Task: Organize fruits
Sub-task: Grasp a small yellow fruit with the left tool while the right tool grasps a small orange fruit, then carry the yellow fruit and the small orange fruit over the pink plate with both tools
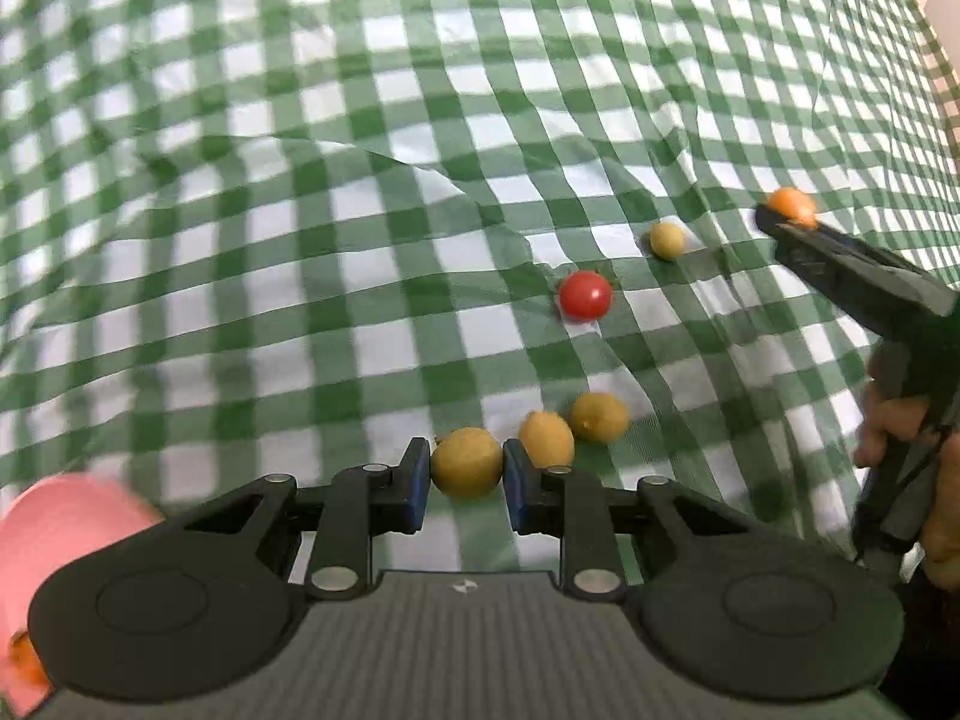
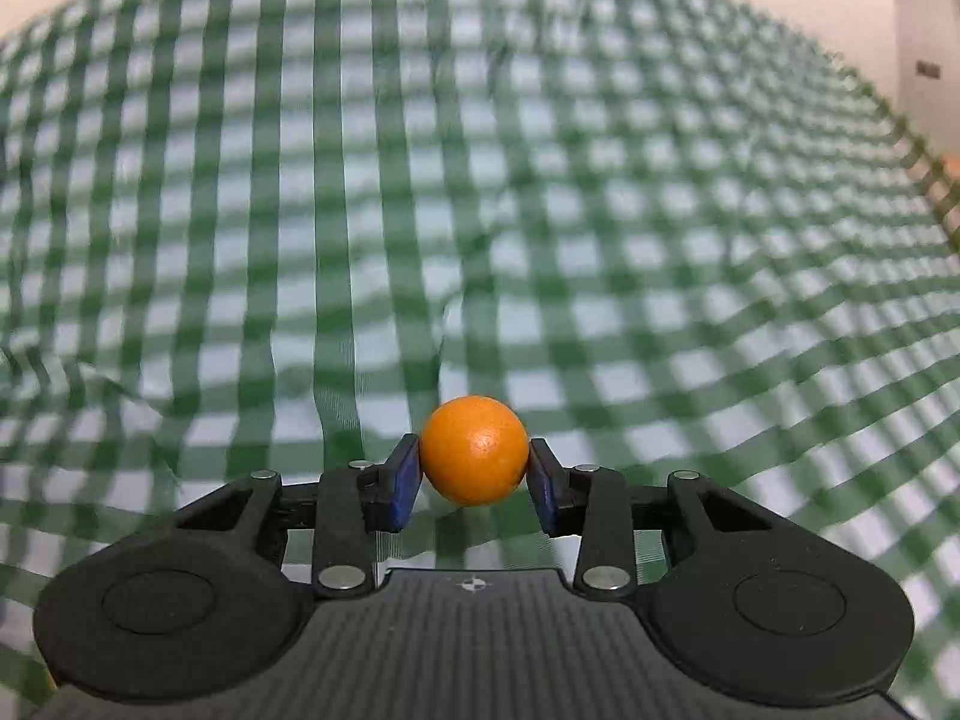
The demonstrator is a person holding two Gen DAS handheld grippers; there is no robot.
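My left gripper (image 1: 467, 463) is shut on a yellow-brown round fruit (image 1: 467, 461) just above the green checked cloth. Two more yellow-brown fruits (image 1: 546, 438) (image 1: 599, 416) lie just right of it. A red tomato (image 1: 585, 295) and a small yellow fruit (image 1: 667, 240) lie farther out. My right gripper (image 2: 474, 461) is shut on an orange fruit (image 2: 474, 450) held above the cloth. It also shows in the left wrist view (image 1: 791, 213), at the right, with the orange fruit (image 1: 792, 204) at its tip.
A pink container (image 1: 66, 534) sits at the lower left with an orange fruit (image 1: 24, 654) in it. The green and white checked cloth (image 1: 300, 180) is wrinkled with raised folds. A pale wall (image 2: 924, 30) stands at the far right.
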